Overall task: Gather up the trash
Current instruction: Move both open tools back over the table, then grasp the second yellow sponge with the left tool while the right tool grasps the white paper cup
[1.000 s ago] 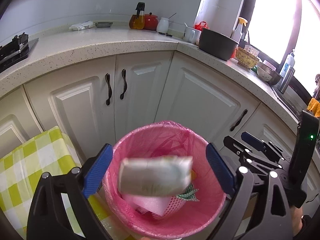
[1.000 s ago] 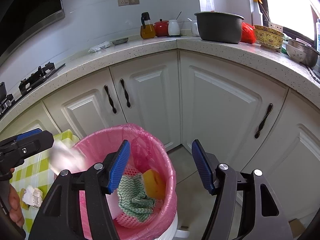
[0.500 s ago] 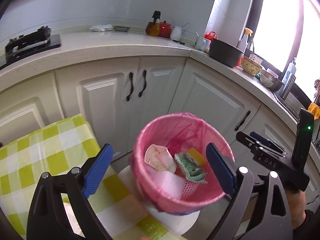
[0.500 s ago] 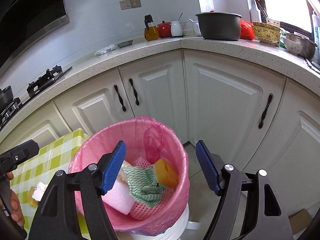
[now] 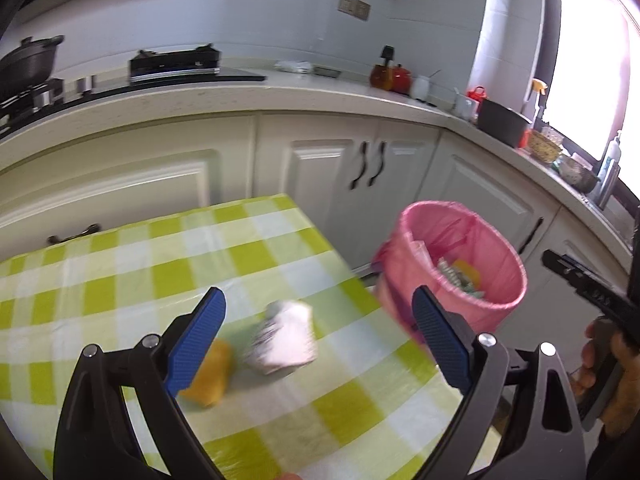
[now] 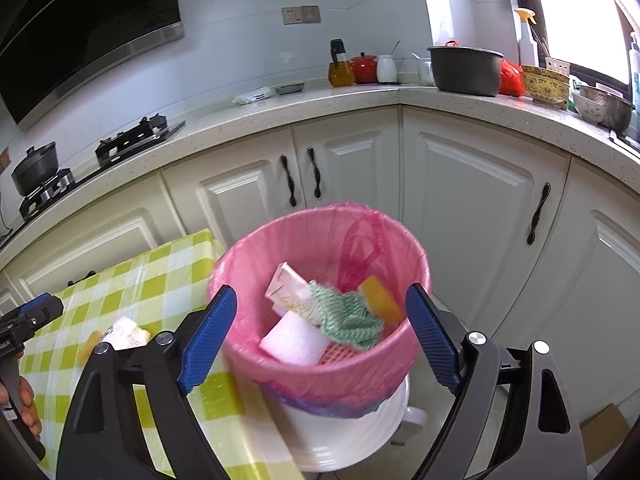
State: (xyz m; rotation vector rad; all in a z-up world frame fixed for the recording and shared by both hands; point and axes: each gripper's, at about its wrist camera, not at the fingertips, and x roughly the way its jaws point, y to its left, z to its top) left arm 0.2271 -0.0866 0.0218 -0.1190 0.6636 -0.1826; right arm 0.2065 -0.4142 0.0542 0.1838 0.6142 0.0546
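Note:
A bin with a pink liner (image 6: 320, 372) stands on the floor beside the table; it also shows in the left wrist view (image 5: 420, 276). Inside lie a white carton (image 6: 286, 286), a pink roll (image 6: 294, 340), a green cloth (image 6: 348, 316) and a yellow sponge (image 6: 380, 300). On the green-checked tablecloth (image 5: 160, 264) lie a crumpled white wrapper (image 5: 286, 338) and a yellow piece (image 5: 212, 376). My left gripper (image 5: 318, 340) is open and empty above the wrapper. My right gripper (image 6: 320, 328) is open and empty over the bin.
White cabinets (image 6: 460, 184) run behind the bin under a counter (image 6: 360, 100) with a pot, jars and bowls. A stove (image 5: 176, 66) sits at the left. A cardboard piece (image 6: 604, 428) lies on the floor at the right.
The white carton dropped from my left gripper into the bin. My left gripper then swung left, from over the bin to over the table. My right gripper shifted slightly over the bin.

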